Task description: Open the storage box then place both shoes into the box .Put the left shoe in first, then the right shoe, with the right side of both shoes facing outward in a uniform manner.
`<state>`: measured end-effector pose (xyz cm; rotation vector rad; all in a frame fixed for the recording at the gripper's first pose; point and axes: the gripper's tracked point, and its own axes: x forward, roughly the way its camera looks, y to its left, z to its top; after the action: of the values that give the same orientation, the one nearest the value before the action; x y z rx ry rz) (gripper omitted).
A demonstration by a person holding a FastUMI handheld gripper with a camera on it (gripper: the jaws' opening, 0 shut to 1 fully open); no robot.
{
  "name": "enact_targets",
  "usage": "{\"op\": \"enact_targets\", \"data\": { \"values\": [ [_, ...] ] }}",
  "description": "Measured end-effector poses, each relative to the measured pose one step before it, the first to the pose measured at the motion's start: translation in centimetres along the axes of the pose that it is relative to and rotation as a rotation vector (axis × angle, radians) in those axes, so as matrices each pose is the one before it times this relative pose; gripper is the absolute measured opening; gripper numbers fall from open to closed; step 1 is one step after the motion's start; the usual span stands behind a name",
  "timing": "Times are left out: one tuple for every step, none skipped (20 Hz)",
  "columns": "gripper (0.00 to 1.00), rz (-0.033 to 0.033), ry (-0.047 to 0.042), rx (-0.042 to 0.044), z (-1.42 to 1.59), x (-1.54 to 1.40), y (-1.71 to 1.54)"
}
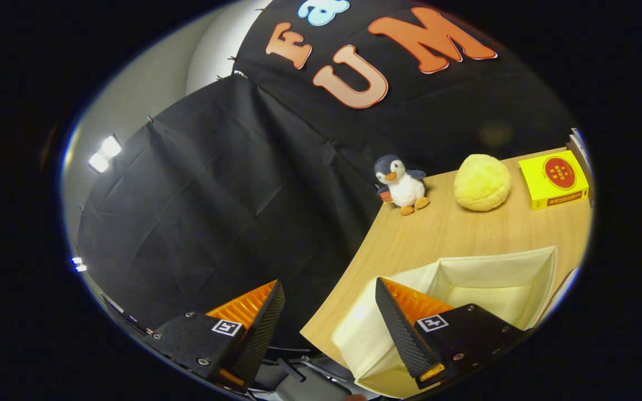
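Observation:
The cream fabric storage box (494, 278) stands open on the wooden table (427, 239), its inside bare as far as it shows. My gripper (329, 298) is open, with nothing between its fingers. It hovers above the table's left edge and is tilted. The right fingertip (393, 312) overlaps the box's near left corner, and the left fingertip (268, 312) hangs out past the table's edge, over the dark cloth.
At the back of the table sit a plush penguin (402, 184), a round yellow plush bun (482, 182) and a yellow carton with a red disc (555, 179). The black booth cloth hangs behind and to the left. Dark hardware lies below the table's edge.

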<state>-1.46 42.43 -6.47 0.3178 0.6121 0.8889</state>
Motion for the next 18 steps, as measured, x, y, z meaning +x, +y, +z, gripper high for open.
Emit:
{"op": "enact_targets", "data": {
  "values": [
    [0.98, -0.03786, -0.02759, -0.01308, 0.612, -0.653, -1.329],
    [0.98, -0.04410, -0.02716, -0.01595, 0.463, -0.838, -1.422],
    [0.98, -0.04600, -0.02496, -0.01770, 0.519, -0.857, -1.666],
    [0.98, -0.04683, -0.02117, -0.01682, 0.410, -0.828, -1.666],
    [0.98, -0.04668, -0.02000, -0.01423, 0.105, -0.684, -1.701],
    [0.98, -0.04351, -0.01666, -0.01242, 0.069, -0.695, -1.869],
    [0.98, -0.04578, -0.01192, -0.00982, 0.030, -0.563, -1.781],
    [0.98, -0.04816, -0.00648, -0.00866, -0.033, -0.434, -2.045],
    [0.98, -0.04371, -0.00085, -0.00712, -0.329, -0.695, -1.921],
    [0.98, -0.04107, -0.00142, -0.00150, -0.270, -0.471, -1.723],
    [0.98, -0.03469, -0.00042, 0.00005, -0.385, -0.384, -1.484],
    [0.98, -0.03243, 0.00140, 0.00013, -0.409, -0.270, -1.573],
    [0.98, -0.03394, 0.00350, -0.00488, -0.539, -0.220, -1.502],
    [0.98, -0.03690, 0.00305, -0.00638, -0.586, -0.043, -1.508],
    [0.98, -0.03187, 0.00623, -0.00698, -0.615, -0.177, -1.386],
    [0.98, -0.02626, 0.00931, -0.00437, -0.689, -0.129, -1.358],
    [0.98, -0.02265, 0.01119, -0.00265, -0.757, -0.111, -1.020],
    [0.98, -0.02144, 0.01361, -0.00448, -0.792, -0.011, -1.008]
  ]
}}
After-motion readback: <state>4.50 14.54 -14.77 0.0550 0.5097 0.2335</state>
